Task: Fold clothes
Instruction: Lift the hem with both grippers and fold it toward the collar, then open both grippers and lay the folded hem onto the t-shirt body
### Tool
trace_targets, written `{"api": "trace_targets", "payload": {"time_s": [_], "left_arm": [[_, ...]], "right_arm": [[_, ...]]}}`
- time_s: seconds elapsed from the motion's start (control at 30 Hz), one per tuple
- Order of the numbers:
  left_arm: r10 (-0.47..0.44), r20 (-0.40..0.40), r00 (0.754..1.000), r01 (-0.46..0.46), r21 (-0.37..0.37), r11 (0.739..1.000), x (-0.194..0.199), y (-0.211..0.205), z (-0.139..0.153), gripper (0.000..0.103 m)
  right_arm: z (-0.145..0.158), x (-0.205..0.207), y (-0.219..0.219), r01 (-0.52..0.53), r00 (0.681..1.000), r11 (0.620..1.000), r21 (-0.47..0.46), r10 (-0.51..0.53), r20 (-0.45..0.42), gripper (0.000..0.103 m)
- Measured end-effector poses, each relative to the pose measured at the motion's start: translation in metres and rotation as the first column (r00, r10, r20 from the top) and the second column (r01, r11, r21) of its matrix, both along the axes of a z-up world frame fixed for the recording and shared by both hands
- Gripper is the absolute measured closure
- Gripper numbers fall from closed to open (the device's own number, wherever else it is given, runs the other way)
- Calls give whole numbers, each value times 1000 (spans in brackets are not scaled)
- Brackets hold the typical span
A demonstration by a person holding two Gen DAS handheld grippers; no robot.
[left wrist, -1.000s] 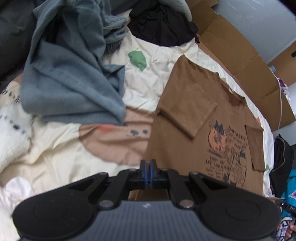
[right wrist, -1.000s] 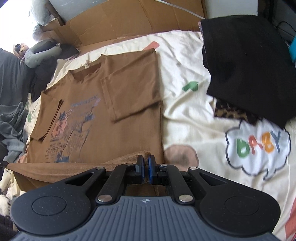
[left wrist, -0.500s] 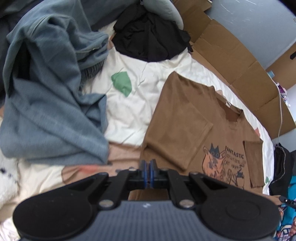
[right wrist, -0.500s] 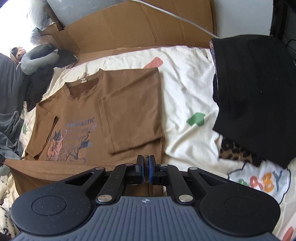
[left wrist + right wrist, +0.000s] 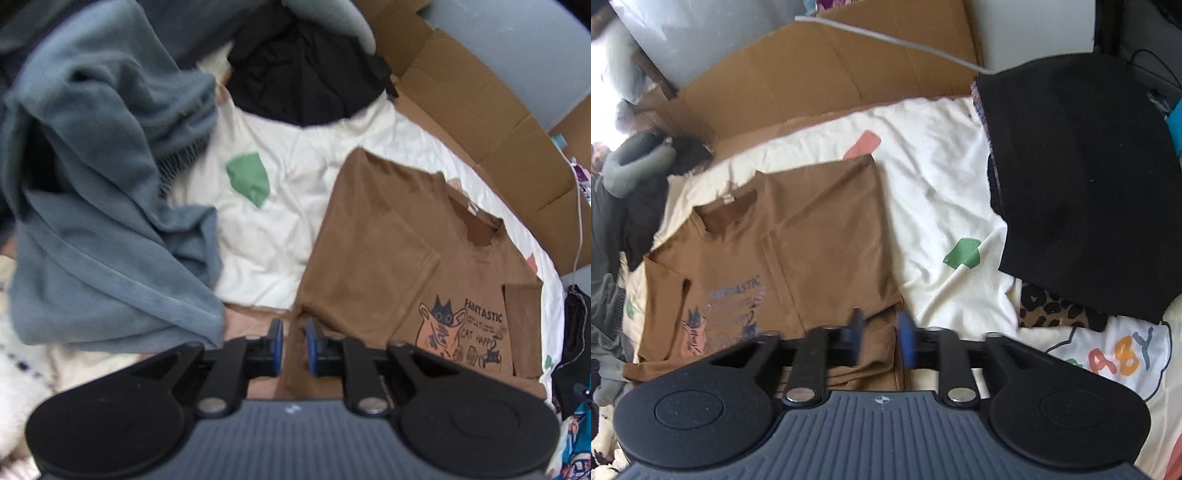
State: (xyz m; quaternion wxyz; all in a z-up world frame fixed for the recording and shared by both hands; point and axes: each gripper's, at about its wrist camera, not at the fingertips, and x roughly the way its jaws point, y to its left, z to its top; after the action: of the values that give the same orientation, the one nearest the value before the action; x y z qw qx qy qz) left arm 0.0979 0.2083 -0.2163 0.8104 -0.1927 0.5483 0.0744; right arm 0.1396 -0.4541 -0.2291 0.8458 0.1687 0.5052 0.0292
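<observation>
Half a second ago both tools were pinched shut on the hem of the shirt (image 5: 373, 251); now the left tool (image 5: 292, 345) and the right tool (image 5: 881, 338) both stand with jaws parted, brown cloth lying in the gap and nothing clamped. The hem has been carried up toward the collar, so the lower part is doubled over and the print shows only in part.

In the right wrist view the picture is smeared, the lettering on the chest barely legible and the blue pads (image 5: 905, 341) blurred. The bottom fold of the shirt (image 5: 798, 258) is hidden behind each tool's black body. In the left wrist view the far edge of the shirt runs close to the frame's right side, and a black garment there is cut off.

The shirt lies flat on the bed (image 5: 280, 229), both sleeves turned inward over the chest. Its long axis runs from the tools away toward the collar, which points at the cardboard (image 5: 827, 74) along the far side of the bed. A heap of blue cloth (image 5: 99, 221) lies well left of it; a black garment (image 5: 1082, 184) lies to the right, apart from the shirt.
</observation>
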Motion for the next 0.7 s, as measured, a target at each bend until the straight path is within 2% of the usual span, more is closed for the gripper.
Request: {"api": "trace_targets", "payload": {"time_s": [0.13,0.17,0.23,0.4,0.47,0.53,0.7], "left_arm": [[16,-1,1000,-16,41,999,-18,6,34,85],[20,2,1000,-20,52,998,-23,6,44,83],[25,13,1000,-26,78,997,-34,6,66,72],[35,37,999,-39,116,993,-54,2,120,61],[24,56,998,-31,126,992,-58,-1,139,58],[16,71,997,-27,150,988,-60,-3,155,51],[-3,125,992,-14,141,990,-68,-6,181,47]], "right_arm": [[12,-19,-4,-29,1000,1000,-1,29,10,65],[16,-25,-4,-39,999,999,-4,39,12,65],[22,-37,-6,-55,998,998,-6,55,16,65],[41,-67,-7,-93,995,995,-35,94,23,62],[50,-77,-7,-104,993,994,-32,106,46,58],[58,-83,-6,-106,993,994,-34,108,56,56],[79,-93,-4,-95,993,994,-46,98,71,52]]}}
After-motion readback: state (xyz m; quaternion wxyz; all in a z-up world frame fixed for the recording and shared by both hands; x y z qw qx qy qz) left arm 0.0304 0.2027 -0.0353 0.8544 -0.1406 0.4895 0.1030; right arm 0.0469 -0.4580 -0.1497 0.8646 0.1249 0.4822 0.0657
